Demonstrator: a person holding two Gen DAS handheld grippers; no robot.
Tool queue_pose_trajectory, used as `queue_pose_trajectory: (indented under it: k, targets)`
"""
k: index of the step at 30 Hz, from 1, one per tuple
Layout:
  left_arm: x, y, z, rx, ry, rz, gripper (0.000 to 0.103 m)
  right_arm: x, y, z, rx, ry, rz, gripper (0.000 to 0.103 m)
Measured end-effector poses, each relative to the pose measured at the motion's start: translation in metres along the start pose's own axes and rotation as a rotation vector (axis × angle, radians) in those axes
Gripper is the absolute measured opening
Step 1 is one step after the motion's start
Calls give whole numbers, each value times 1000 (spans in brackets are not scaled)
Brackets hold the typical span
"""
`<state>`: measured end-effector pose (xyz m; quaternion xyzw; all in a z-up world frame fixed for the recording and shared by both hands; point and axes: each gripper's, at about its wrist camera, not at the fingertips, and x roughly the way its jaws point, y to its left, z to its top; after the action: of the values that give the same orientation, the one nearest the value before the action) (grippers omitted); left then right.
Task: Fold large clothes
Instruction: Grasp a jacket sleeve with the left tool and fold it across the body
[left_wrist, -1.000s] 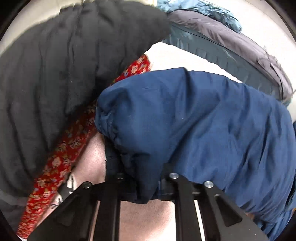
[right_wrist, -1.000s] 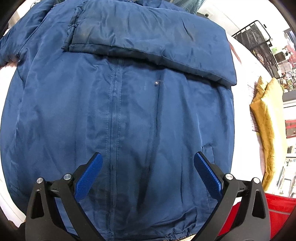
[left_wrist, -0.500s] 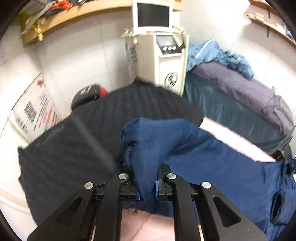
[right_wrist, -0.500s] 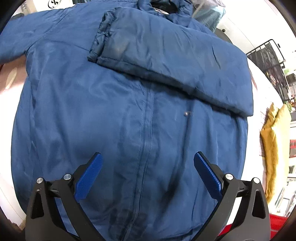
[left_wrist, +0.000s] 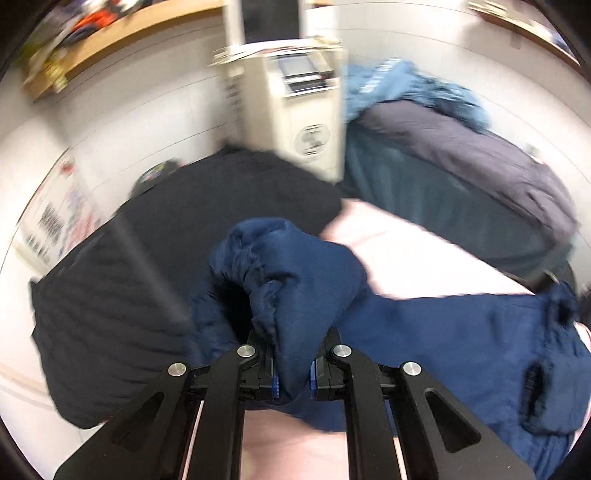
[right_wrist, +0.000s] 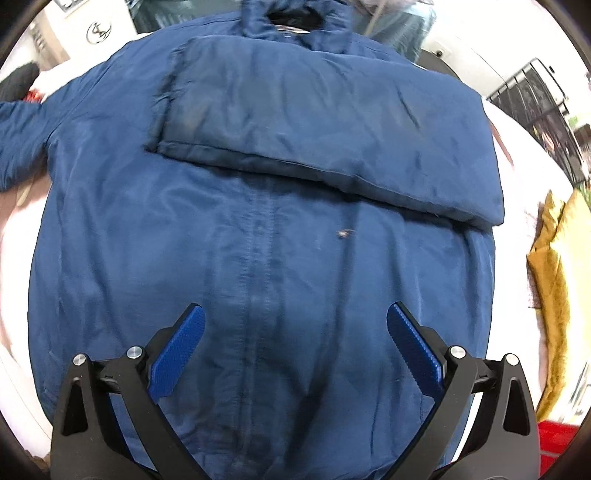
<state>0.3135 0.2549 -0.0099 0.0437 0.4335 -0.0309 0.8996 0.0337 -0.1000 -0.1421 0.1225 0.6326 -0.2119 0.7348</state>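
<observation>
A navy blue jacket (right_wrist: 258, 240) lies front up on a pale pink surface, zipper down its middle. One sleeve (right_wrist: 325, 122) is folded across the chest. The other sleeve (right_wrist: 18, 136) stretches out to the left. My left gripper (left_wrist: 292, 373) is shut on that sleeve's cuff end (left_wrist: 295, 266), holding it raised, with the sleeve trailing right to the jacket body (left_wrist: 498, 350). My right gripper (right_wrist: 293, 350) is open and empty, hovering over the jacket's lower half.
A black garment (left_wrist: 129, 280) lies left of the sleeve. A cream machine (left_wrist: 295, 110) stands behind, beside a table piled with dark and light blue clothes (left_wrist: 461, 147). A yellow cushion (right_wrist: 554, 288) and a red item (right_wrist: 557, 450) lie at the right.
My left gripper has lifted the sleeve cuff up off the surface and the view has swung up to the room. My right gripper has drawn back, showing the jacket's collar.
</observation>
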Motion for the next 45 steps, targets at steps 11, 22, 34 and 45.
queue_pose_trajectory:
  k: [11, 22, 34, 45]
  targets:
    - [-75, -295, -44, 317, 13, -474, 10, 9, -89, -27, 217, 9, 19, 97]
    - [-69, -464, -115, 473, 193, -530, 10, 17, -155, -67, 391, 37, 17, 97]
    - [-62, -492, -192, 469, 418, -580, 96, 29, -174, -71, 442, 67, 69, 97]
    - [-94, -434, -182, 546, 191, -552, 96, 27, -163, -34, 400, 35, 43, 97]
